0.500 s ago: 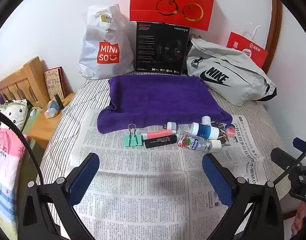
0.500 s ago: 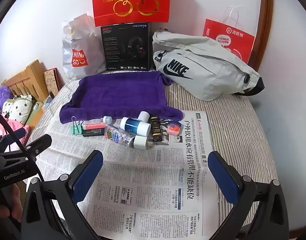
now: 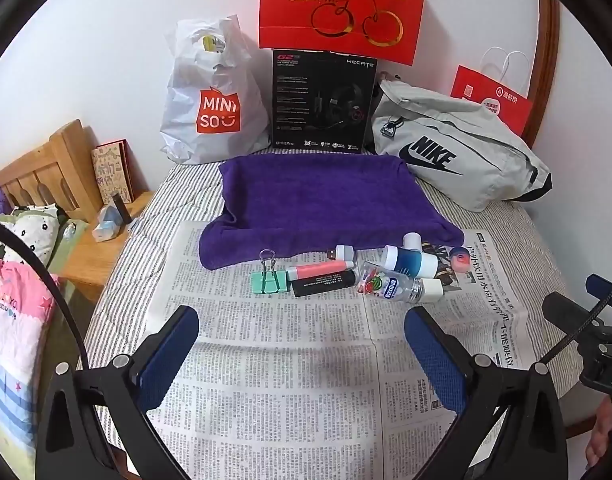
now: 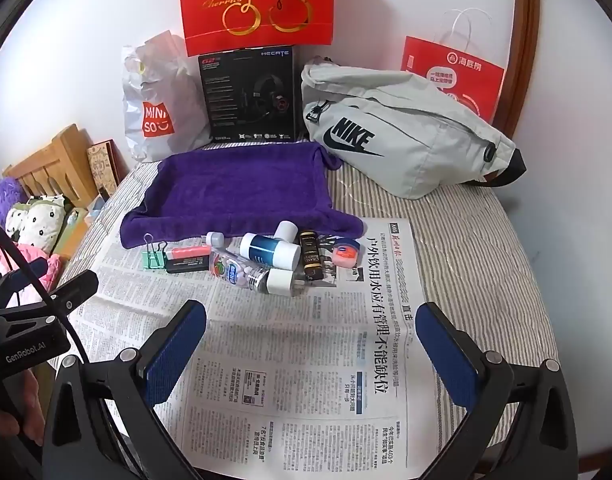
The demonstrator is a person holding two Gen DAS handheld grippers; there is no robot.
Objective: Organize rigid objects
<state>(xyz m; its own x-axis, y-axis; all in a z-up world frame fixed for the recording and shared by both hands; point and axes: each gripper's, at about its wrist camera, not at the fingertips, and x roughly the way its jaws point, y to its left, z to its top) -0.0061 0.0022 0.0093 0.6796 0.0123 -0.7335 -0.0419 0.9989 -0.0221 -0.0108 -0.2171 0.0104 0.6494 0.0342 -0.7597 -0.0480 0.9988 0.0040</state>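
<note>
A: Where are the small things?

B: Bunched at the newspaper's (image 4: 266, 360) far edge, touching the purple towel (image 4: 234, 188). Both your left gripper (image 3: 302, 354) and right gripper (image 4: 310, 350) are spread wide, empty.

A: Any danger?

B: The clear bottle (image 4: 242, 274) could roll if you bump it.

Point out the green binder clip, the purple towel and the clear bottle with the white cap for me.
green binder clip (image 3: 269, 282), left wrist view, on its green body.
purple towel (image 4: 242, 188), right wrist view, on its flat middle.
clear bottle (image 4: 242, 274), right wrist view, on its labelled body.
</note>
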